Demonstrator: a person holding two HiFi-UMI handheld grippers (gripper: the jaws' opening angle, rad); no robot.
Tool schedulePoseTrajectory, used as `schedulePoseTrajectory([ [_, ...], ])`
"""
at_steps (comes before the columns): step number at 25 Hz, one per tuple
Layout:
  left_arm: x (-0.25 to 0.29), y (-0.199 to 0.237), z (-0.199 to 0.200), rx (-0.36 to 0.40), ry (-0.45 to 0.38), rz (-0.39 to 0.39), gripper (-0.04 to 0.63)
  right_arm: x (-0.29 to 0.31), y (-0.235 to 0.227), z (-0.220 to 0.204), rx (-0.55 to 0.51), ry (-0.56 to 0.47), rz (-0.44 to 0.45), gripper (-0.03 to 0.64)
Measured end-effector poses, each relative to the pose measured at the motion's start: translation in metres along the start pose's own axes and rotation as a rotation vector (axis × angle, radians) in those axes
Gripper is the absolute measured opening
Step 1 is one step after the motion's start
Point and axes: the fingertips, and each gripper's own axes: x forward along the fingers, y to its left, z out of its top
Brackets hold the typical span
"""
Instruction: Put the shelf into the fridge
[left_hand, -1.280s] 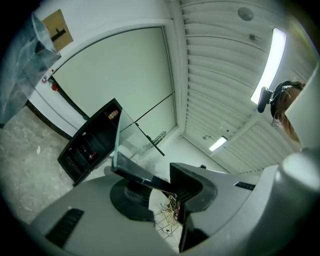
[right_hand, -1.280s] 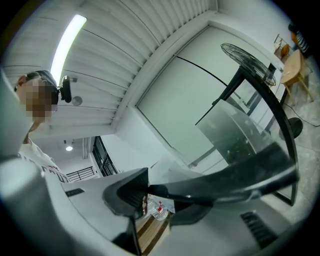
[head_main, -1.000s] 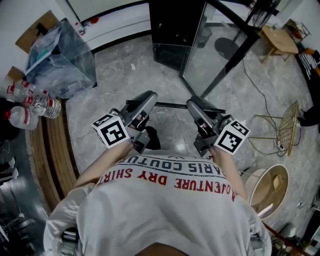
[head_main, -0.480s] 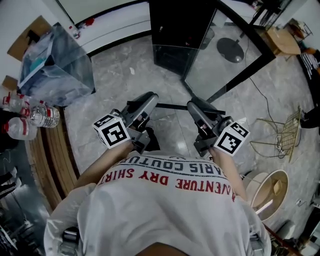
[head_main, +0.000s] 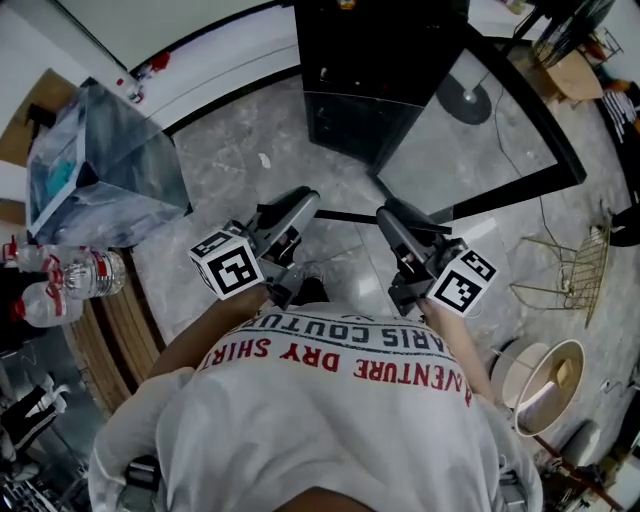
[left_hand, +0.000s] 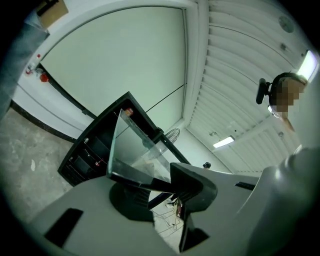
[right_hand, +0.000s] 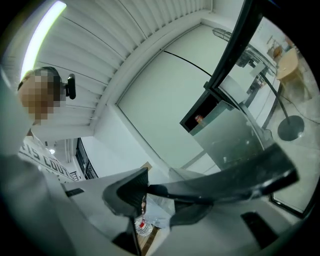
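glass shelf held at both ends, in front of the open fridge

the glass shelf (head_main: 345, 215) hangs level in the air between the two tongs, above the marble floor (head_main: 230, 170) and apart from the black fridge (head_main: 370, 60) ahead. the fridge's glass door (head_main: 470, 140) stands swung out to the right. the left gripper (head_main: 300, 205) is clamped on the left end of the shelf's dark near rim. in its own view the jaws pinch that rim narrowly, and the clear pane (left_hand: 132, 147) runs forward from them. the right gripper (head_main: 388, 215) is closed on the right end of the same rim (right_hand: 235, 175), jaws nipped on the bar. both grippers point forward and level, side by side, angled slightly towards each other. the person's forearms reach out from the chest, with the marker cubes sitting at the wrists. a crumpled plastic bag (head_main: 100, 150) lies off to the left of the floor.
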Motion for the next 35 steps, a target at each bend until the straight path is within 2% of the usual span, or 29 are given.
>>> schedulePoseTrajectory([
  [11, 0.033, 0.078, 0.054, -0.005, 0.074, -0.029, 0.126, 0.08, -0.048, 0.009, 0.031, -0.042, -0.071, 0.137],
  [22, 0.055, 0.122, 0.061, -0.01, 0.119, -0.014, 0.127, 0.107, -0.086, 0.004, 0.077, -0.049, -0.111, 0.137],
  [35, 0.105, 0.183, 0.067, -0.041, 0.199, -0.007, 0.129, 0.139, -0.155, 0.003, 0.158, -0.064, -0.17, 0.137],
])
